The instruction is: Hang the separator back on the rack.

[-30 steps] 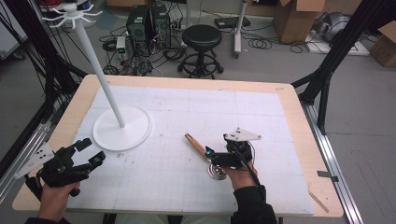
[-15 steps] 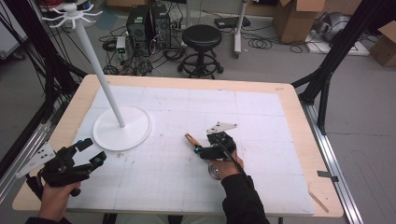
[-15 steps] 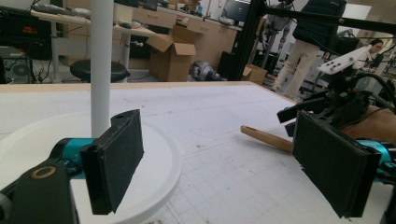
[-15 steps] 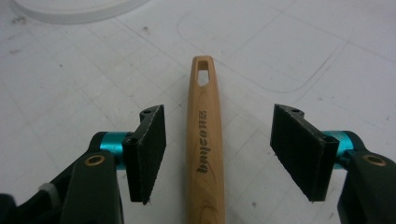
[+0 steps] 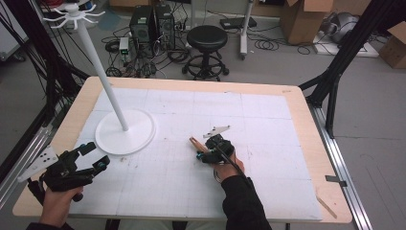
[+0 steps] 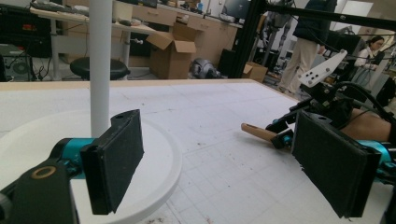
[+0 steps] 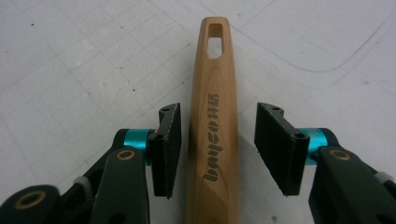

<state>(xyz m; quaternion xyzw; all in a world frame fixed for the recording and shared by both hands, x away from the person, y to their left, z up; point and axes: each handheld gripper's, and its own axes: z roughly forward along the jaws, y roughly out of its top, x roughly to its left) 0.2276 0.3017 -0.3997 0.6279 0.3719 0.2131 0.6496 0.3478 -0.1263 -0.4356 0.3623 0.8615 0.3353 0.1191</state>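
A wooden handle (image 7: 212,126) with a slot at its far end lies flat on the white table mat (image 5: 268,120), near the middle (image 5: 195,143). My right gripper (image 7: 218,112) is low over it and straddles it. Its jaws have just been closing; the left pad is nearly touching and a gap remains at the right pad, so it is open. In the high view the right gripper (image 5: 203,154) sits right of the white stand's base (image 5: 125,132). My left gripper (image 5: 97,154) rests open and empty near the front left corner; in its own view (image 6: 217,116) the handle (image 6: 257,132) lies ahead.
The stand's tall white pole (image 5: 103,72) leans up to a hooked top at the back left. The table's wooden rim (image 5: 306,124) runs around the mat. Black frame posts (image 5: 335,72) flank the table. A stool (image 5: 207,38) and cardboard boxes (image 5: 306,19) stand beyond it.
My right gripper has moved left and down onto the wooden handle, and its jaws have narrowed around it. The left gripper has stayed put.
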